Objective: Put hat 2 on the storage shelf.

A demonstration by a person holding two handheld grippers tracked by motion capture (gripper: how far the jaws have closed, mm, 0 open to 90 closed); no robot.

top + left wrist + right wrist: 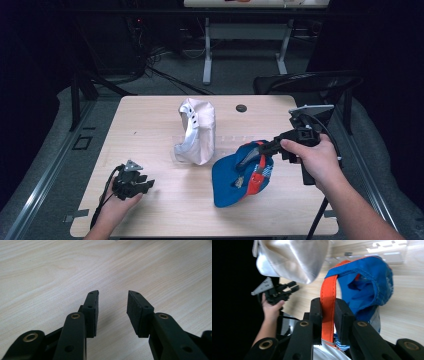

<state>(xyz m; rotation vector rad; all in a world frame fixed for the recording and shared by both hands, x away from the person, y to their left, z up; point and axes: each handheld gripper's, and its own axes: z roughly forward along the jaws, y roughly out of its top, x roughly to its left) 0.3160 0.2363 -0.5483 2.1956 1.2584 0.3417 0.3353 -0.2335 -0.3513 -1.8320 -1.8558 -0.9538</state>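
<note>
A blue cap (235, 175) with an orange strap (328, 297) hangs tilted over the table's right half. My right gripper (256, 148) is shut on that strap (257, 170), its jaws pinching it in the right gripper view (328, 312). A white cap (196, 131) stands upright near the table's middle, also seen top left (292, 257) in the right gripper view. My left gripper (149, 185) rests low at the table's front left, open with bare wood between its jaws (112, 307). The right gripper view shows it farther off (293, 287).
The wooden table (150, 115) has a small dark round spot (241, 108) near its far edge. A clear plastic piece (230, 140) lies behind the caps. A black chair (305, 82) stands at the far right, and a white desk frame (207, 50) beyond.
</note>
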